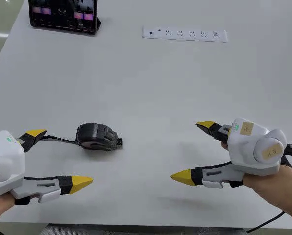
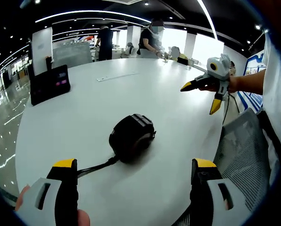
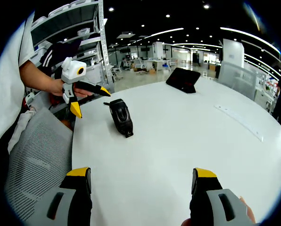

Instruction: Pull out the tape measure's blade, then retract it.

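We hold both grippers open and empty: the left gripper (image 1: 62, 157) has the tape measure (image 1: 98, 136) just ahead of its spread jaws, while the right gripper (image 1: 190, 151) stands well apart from it across the white table (image 1: 156, 83). The tape measure's long axis runs left to right in front of us, its strap (image 1: 58, 139) trailing towards the left gripper and its blade mouth pointing at the right one. We judge the left nearer for steadying the case, and the right better faced to catch the blade tip.
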Motion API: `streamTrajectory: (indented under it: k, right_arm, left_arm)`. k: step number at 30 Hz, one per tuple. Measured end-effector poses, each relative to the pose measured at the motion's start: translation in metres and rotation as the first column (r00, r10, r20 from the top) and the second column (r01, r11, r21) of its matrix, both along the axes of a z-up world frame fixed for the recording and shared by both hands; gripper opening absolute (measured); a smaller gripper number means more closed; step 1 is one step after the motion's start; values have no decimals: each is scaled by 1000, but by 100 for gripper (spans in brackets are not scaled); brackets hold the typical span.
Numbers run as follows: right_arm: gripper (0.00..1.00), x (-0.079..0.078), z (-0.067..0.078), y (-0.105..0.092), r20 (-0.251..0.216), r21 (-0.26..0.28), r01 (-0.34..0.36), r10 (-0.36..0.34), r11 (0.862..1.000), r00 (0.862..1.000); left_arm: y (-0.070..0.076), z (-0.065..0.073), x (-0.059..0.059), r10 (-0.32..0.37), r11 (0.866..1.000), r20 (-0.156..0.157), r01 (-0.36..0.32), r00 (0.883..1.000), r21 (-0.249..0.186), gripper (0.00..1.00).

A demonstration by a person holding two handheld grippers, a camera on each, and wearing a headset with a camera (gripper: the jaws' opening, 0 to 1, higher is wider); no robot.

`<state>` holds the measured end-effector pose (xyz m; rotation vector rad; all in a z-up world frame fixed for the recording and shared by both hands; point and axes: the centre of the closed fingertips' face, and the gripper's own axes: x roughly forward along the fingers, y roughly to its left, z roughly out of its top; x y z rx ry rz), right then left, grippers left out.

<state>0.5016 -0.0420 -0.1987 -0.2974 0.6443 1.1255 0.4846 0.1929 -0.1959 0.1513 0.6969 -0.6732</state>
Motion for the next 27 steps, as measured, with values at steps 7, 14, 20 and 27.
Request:
streamTrajectory:
  k: [7, 14, 20, 27]
  right_arm:
    - [88, -4, 2, -7, 6, -6, 14, -14, 1000, 1000]
    - [88, -9, 2, -14, 3, -14, 27, -27, 1000, 1000]
    - [89, -13, 2, -20, 5, -17, 46, -46, 999, 999]
    - [90, -18, 0, -27, 5, -23, 65, -65, 998, 998]
  left_arm:
    - [-3, 0, -5, -44, 999, -1, 44, 999, 7, 99]
    - [-4, -1, -8, -68, 998, -2, 68, 998, 14, 99]
    - [-4, 0, -9, -82, 996, 2, 82, 997, 19, 99]
    - [-5, -2, -12, -99, 995, 3, 99, 995, 26, 99]
